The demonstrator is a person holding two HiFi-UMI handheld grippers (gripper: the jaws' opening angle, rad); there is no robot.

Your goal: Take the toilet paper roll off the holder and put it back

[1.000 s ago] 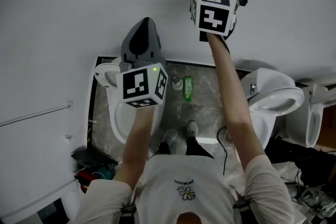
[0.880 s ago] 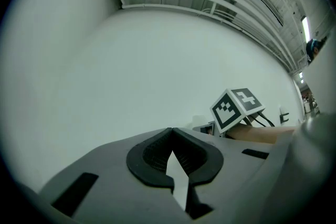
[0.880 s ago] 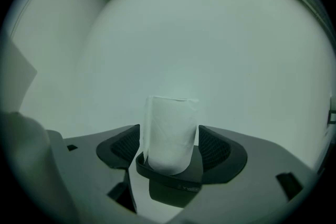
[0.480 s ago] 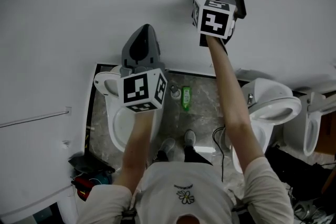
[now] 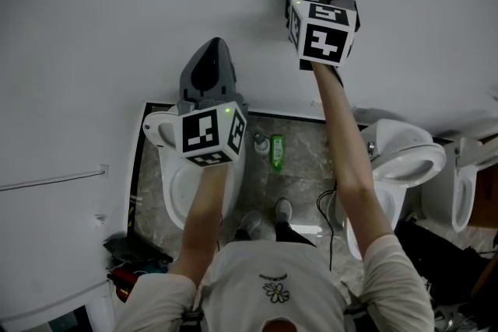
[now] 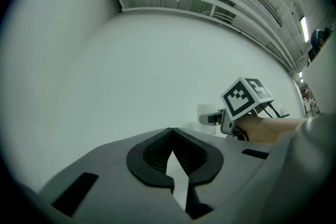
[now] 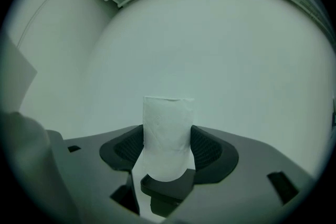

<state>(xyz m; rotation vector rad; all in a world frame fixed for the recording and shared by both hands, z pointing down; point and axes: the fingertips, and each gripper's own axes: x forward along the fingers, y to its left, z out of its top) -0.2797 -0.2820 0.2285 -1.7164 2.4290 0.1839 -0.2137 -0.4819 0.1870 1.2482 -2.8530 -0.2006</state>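
1. The left gripper point(image 6: 171, 131), smooth grey plastic with ribbed black pads, is held out about level. Its jaws are pressed together at the tips, with nothing between them.
2. The right arm point(image 5: 342, 152) is stretched further out, up toward the plain white wall point(image 5: 117, 12).
3. The jaws of the right gripper point(image 7: 167, 150) have just been closing. The toilet paper roll point(image 7: 167, 131), a soft, embossed white cylinder standing upright, is pinched by its sides between the pads.
4. A dark flat piece point(image 7: 164, 187) is seen just under the roll.
5. Far below, a green bottle point(image 5: 277, 152) is seen on the marbled floor point(image 5: 303, 159) between two white toilets point(image 5: 156, 124).
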